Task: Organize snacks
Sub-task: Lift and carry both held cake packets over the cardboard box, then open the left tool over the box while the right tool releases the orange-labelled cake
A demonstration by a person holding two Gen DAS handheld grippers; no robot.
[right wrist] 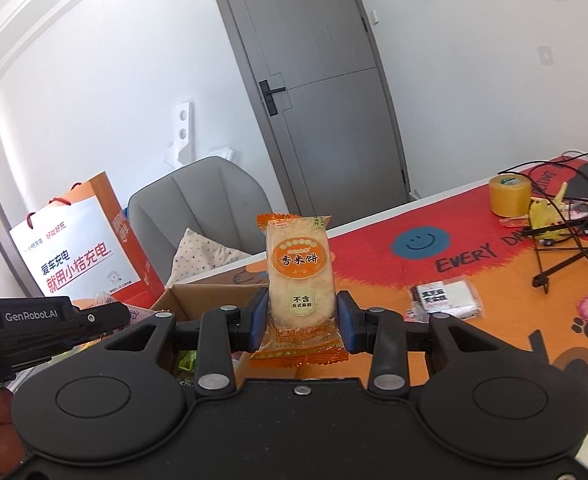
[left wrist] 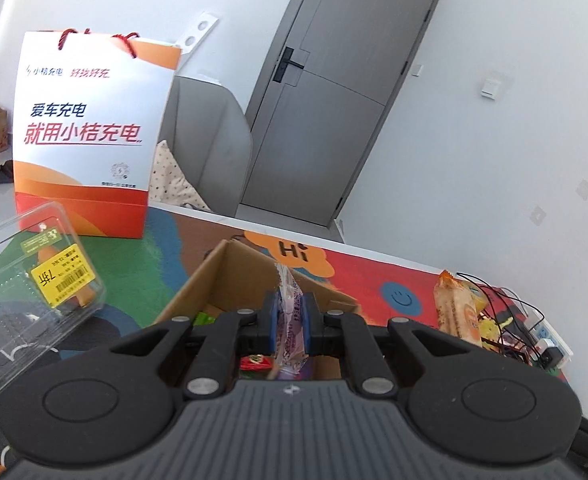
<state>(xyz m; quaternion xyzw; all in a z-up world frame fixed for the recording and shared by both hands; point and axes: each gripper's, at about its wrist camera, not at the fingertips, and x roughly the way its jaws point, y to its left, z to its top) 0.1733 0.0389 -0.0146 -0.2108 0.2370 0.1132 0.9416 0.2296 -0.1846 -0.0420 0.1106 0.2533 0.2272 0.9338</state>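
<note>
My left gripper (left wrist: 291, 320) is shut on a thin purple snack packet (left wrist: 290, 318) that stands on edge between its blue pads, above an open cardboard box (left wrist: 229, 276) with several wrapped snacks inside. My right gripper (right wrist: 302, 316) is shut on an orange rice cracker packet (right wrist: 300, 280), held upright over the table. The same rice cracker packet (left wrist: 456, 312) shows at the right of the left wrist view. The left gripper's body (right wrist: 49, 322), with a hand under it, shows at the left of the right wrist view, beside the box (right wrist: 197, 298).
A white and orange paper bag (left wrist: 89, 132) stands at the back left of the colourful table mat (left wrist: 374, 280). A clear plastic clamshell (left wrist: 25, 296) sits at the left. A tape roll (right wrist: 509, 195), tangled cables (right wrist: 566, 240) and a small black-white packet (right wrist: 446, 296) lie to the right. A grey chair (right wrist: 197, 208) stands behind the table.
</note>
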